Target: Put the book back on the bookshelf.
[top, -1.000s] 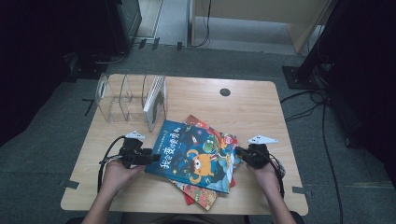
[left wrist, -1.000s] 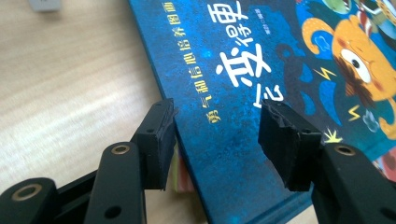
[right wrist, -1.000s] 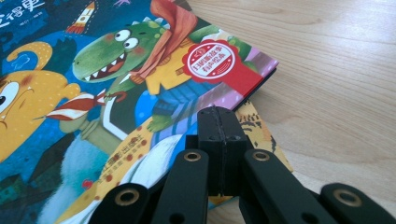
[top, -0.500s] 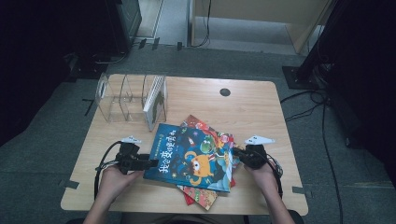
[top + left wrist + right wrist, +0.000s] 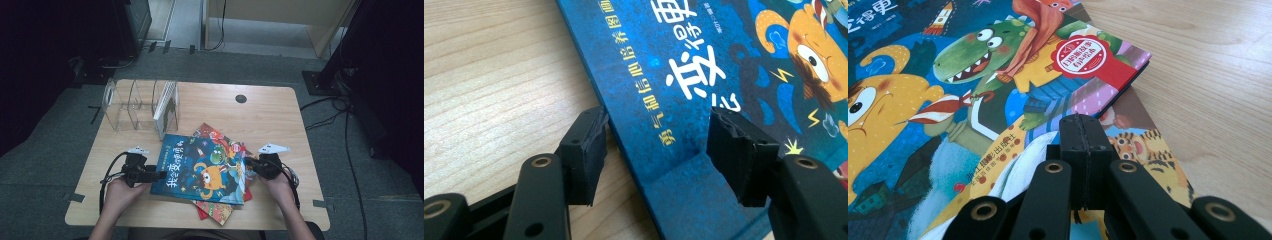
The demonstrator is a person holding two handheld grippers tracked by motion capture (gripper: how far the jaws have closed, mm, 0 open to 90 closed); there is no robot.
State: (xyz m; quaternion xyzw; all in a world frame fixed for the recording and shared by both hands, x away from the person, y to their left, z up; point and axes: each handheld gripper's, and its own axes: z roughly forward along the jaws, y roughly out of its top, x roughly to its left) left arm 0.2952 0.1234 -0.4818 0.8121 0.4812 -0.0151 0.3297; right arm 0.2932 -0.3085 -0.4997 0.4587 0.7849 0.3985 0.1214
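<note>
On a wooden table [image 5: 280, 115], the left gripper [image 5: 156, 175], jaws apart astride the edge of a blue picture book [image 5: 200, 167], has slid nearer the person with the book, which lies atop a red book [image 5: 212, 212], while the right gripper [image 5: 248, 165], jaws pressed together, rests at its right edge.

The table [image 5: 270, 115] is pale wood with a fine grain and a matt finish. The blue picture book [image 5: 704, 75] has a smooth, faintly glossy printed paper cover. By the far left corner, the rack [image 5: 131, 104] looks like clear, shiny plastic. Both grippers' pads [image 5: 586, 150] look matt black and rough.
</note>
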